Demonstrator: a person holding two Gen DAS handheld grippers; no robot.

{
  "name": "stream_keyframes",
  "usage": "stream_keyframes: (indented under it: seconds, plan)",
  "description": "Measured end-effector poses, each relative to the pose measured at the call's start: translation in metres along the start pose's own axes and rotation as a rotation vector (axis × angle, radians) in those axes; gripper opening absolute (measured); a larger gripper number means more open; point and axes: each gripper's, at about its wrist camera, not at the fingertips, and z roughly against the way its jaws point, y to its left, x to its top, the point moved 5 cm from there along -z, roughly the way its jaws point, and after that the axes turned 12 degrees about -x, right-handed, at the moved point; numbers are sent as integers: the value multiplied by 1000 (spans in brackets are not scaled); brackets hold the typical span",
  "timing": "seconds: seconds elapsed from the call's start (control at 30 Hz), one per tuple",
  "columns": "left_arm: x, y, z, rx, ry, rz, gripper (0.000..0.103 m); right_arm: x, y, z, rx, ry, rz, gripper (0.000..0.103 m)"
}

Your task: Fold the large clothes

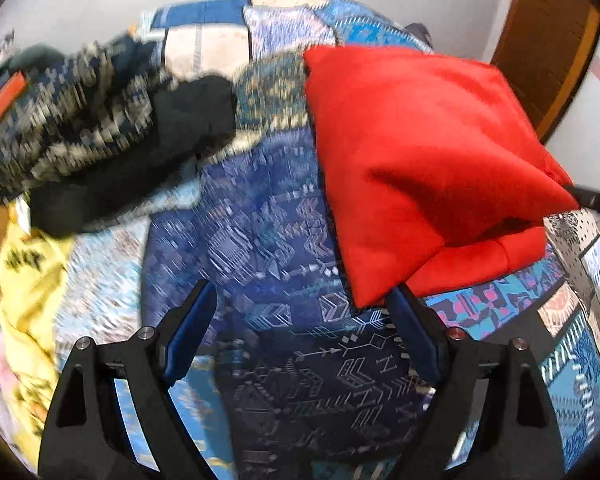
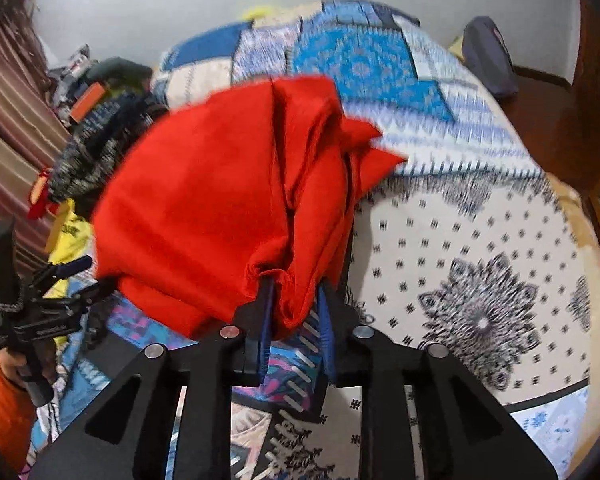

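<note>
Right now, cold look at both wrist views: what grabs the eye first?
The bright red garment, bunched and part-folded on the patchwork bedspread: the right gripper is shut on a gathered fold at its near edge. In the left wrist view the left gripper stands open over the blue patch with nothing between its fingers, the red cloth at its right fingertip. Far left, a heap of dark patterned clothes lies above a yellow garment.
</note>
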Motion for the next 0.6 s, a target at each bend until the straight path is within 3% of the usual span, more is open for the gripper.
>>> stream_keyframes:
  seconds: [0.17, 0.33, 0.6]
  plan:
    - [30, -1, 32, 10, -101, -40, 87, 28, -2, 26, -20, -69, -1, 21]
    - [76, 1, 42, 21, -181, -53, 87, 60, -3, 20, -5, -79, -49, 22]
    - [143, 2, 0, -20, -184, -38, 87, 108, 29, -33, 37, -12, -19, 27]
